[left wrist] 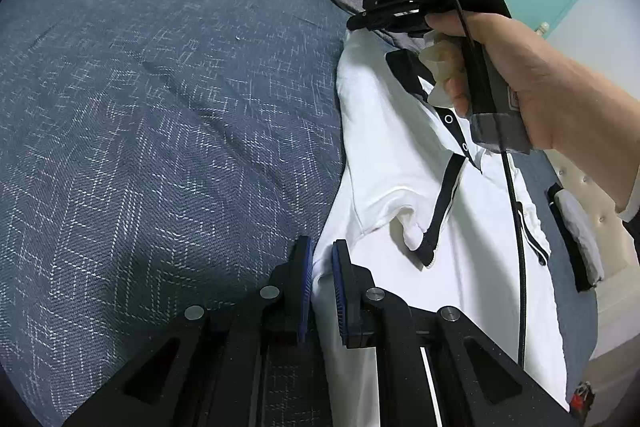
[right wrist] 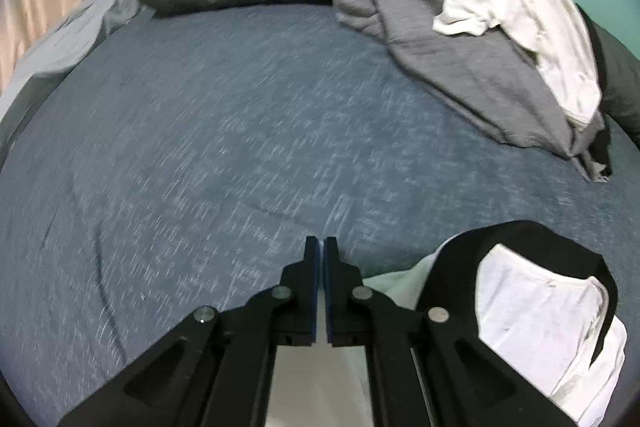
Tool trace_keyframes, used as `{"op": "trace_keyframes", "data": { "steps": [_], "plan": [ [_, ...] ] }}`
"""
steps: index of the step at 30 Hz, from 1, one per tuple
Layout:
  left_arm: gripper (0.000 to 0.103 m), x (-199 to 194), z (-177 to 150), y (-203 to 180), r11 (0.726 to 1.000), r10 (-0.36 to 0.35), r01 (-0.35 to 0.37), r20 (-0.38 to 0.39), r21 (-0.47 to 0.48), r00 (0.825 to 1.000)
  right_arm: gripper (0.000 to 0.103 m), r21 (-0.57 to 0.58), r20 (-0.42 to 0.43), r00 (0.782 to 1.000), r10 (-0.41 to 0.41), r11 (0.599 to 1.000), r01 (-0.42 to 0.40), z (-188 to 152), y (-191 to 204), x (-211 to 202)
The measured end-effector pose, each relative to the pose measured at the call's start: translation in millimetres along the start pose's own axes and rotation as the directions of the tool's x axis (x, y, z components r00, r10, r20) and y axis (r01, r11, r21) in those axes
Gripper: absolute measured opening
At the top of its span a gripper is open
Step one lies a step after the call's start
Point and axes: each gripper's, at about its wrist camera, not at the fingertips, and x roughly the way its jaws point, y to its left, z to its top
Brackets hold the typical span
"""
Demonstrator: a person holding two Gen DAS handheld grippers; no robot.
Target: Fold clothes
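your left gripper point(left wrist: 320, 259) is pinching the near edge of the white polo shirt point(left wrist: 384, 155), cloth caught between its blue pads. from there the shirt's long axis runs straight ahead and slightly right, up toward the collar. your right gripper point(right wrist: 321, 247) is at that far end, its jaws pressed together; in its own view nothing sits between the tips, and the black collar point(right wrist: 520, 239) lies just right of them on the blue bedspread point(right wrist: 200, 131). so the right hand is nearer the collar. unfolded clothes point(right wrist: 460, 27) lie well beyond.
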Motion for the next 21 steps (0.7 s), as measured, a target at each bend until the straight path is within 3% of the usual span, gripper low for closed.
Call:
{"op": "trace_keyframes", "data": {
  "steps": [9,11,13,21],
  "plan": [
    [0.011,-3.1,1.0,5.2,1.000,0.002,-0.002,0.001,-0.002,1.000,0.004,0.047,-0.076,0.995,0.066,0.997,-0.063,-0.2,-7.1,21.5],
    [0.011,-5.7,-2.8,4.3,1.000,0.000,0.000,0.001,-0.002,1.000,0.018,0.053,-0.074,0.996,0.050,0.998,-0.047,0.7,-9.2,20.3],
    [0.011,-4.4,-3.6,3.0,1.000,0.000,0.000,0.002,-0.004,1.000,0.048,0.060,-0.065,0.997,0.035,0.998,-0.031,1.7,-11.6,17.3],
    [0.012,-17.1,1.6,3.2,1.000,0.002,-0.002,0.011,-0.024,1.000,0.054,0.129,0.049,0.998,0.037,0.991,-0.043,0.6,-36.5,-31.6]
  ]
}}
